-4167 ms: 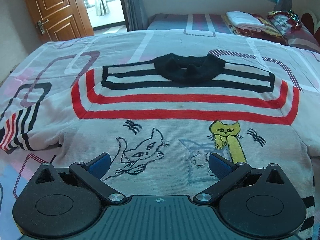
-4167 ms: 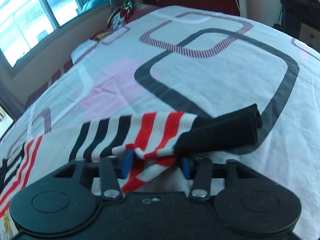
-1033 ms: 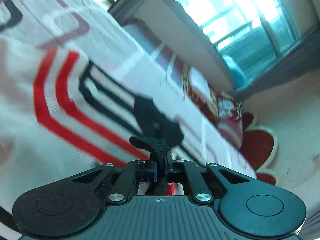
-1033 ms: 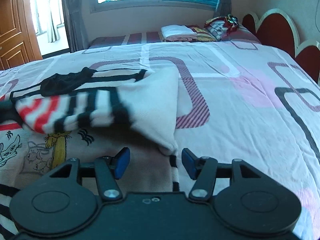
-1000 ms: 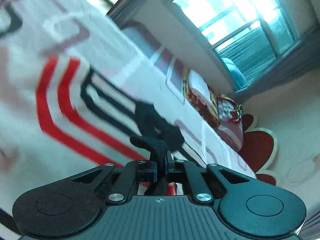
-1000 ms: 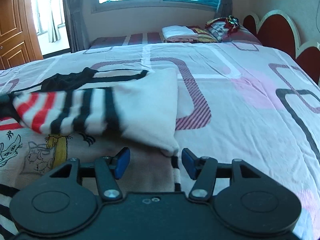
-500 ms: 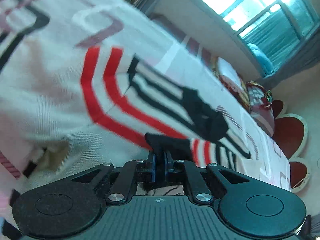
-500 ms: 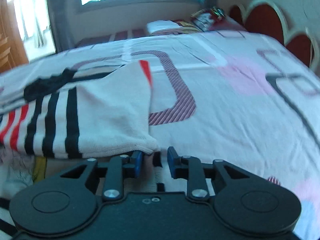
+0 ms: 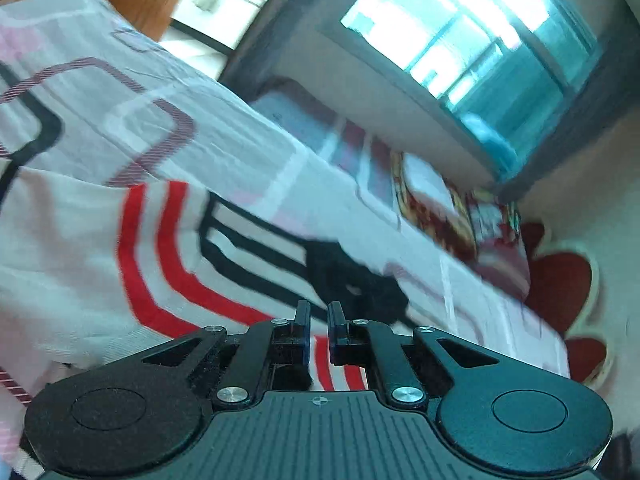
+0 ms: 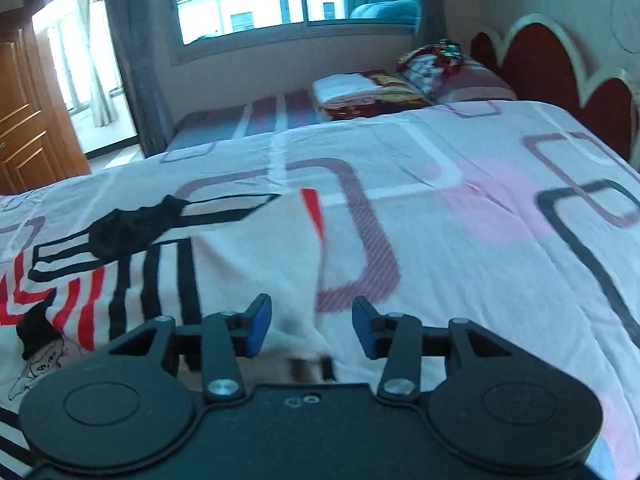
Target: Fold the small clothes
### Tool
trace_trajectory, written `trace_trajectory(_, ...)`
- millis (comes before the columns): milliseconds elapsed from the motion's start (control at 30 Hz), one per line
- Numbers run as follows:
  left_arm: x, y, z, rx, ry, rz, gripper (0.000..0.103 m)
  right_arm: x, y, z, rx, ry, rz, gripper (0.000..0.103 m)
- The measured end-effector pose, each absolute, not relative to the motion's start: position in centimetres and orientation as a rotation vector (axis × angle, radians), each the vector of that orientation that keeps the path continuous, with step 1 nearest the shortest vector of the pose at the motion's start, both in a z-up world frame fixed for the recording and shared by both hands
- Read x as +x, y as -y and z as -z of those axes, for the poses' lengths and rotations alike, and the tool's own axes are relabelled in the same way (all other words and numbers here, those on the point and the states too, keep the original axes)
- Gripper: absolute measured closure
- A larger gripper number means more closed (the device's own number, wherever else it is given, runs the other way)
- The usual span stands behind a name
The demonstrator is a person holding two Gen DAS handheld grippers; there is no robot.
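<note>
A white knit sweater (image 9: 80, 240) with red and black stripes and a black collar (image 9: 352, 284) lies flat on the bed. My left gripper (image 9: 318, 316) is shut just above it. Striped sleeve cloth shows in the slit, and a dark bit of the black sleeve cuff (image 9: 297, 376) sits at the base of the jaws. In the right wrist view the right sleeve (image 10: 248, 256) lies folded across the chest, its cuff (image 10: 34, 330) at the far left. My right gripper (image 10: 308, 320) hovers over the fold's edge, its jaws opening. The cloth lies below and between them, not pinched.
A white bedspread (image 10: 480, 240) with pink, purple and black squares covers the bed. A red scalloped headboard (image 10: 552, 72) stands at the right. Folded bedding and pillows (image 10: 372, 92) are piled under the window. A wooden door (image 10: 24, 140) is at the left.
The folded sleeve has come down flat across the sweater. My right gripper narrowed on the fold's edge, then widened and rose. The black cuff no longer sticks up above the left fingers.
</note>
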State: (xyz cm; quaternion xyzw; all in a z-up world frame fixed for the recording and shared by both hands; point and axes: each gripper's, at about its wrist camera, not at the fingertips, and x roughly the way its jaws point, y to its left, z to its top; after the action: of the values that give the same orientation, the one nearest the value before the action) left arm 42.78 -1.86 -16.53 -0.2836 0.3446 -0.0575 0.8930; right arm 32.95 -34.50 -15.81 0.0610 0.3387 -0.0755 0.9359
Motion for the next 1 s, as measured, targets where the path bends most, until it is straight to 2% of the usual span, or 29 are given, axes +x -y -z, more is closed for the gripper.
trace_trajectory(267,45.3,6.0,22.3,-0.455,-0.894,0.163,0.097,37.9,33.0,18.5,0.047,-0.778,0.109,0.063)
trace_trajectory(400,45.4,4.7,22.1,-0.547,-0.916,0.154,0.096,38.1,34.9,19.9,0.110,-0.841,0.117,0.061)
trace_trajectory(533,45.2,5.3,20.8,-0.502,-0.881,0.151,0.096,39.3,35.5,18.4,0.145,-0.777,0.105,0.060)
trace_trajectory(733,46.0,4.9,22.5,-0.511,-0.899,0.140,0.096,44.5,37.6,19.3,0.197,-0.783,0.134,0.059)
trace_trajectory(833,46.1,5.0,22.6,-0.494,-0.898,0.127,0.096,46.4,38.3,19.7,0.242,-0.781,0.138,0.064)
trace_trajectory(867,45.9,5.0,22.5,-0.488,-0.895,0.127,0.097,46.9,38.3,19.8,0.243,-0.782,0.128,0.073)
trace_trajectory(967,46.0,5.5,22.6,-0.448,-0.885,0.131,0.097,46.6,37.5,20.0,0.145,-0.771,0.156,0.078)
trace_trajectory(1000,46.1,5.6,22.7,-0.448,-0.884,0.132,0.097,46.6,37.4,20.3,0.097,-0.758,0.180,0.075)
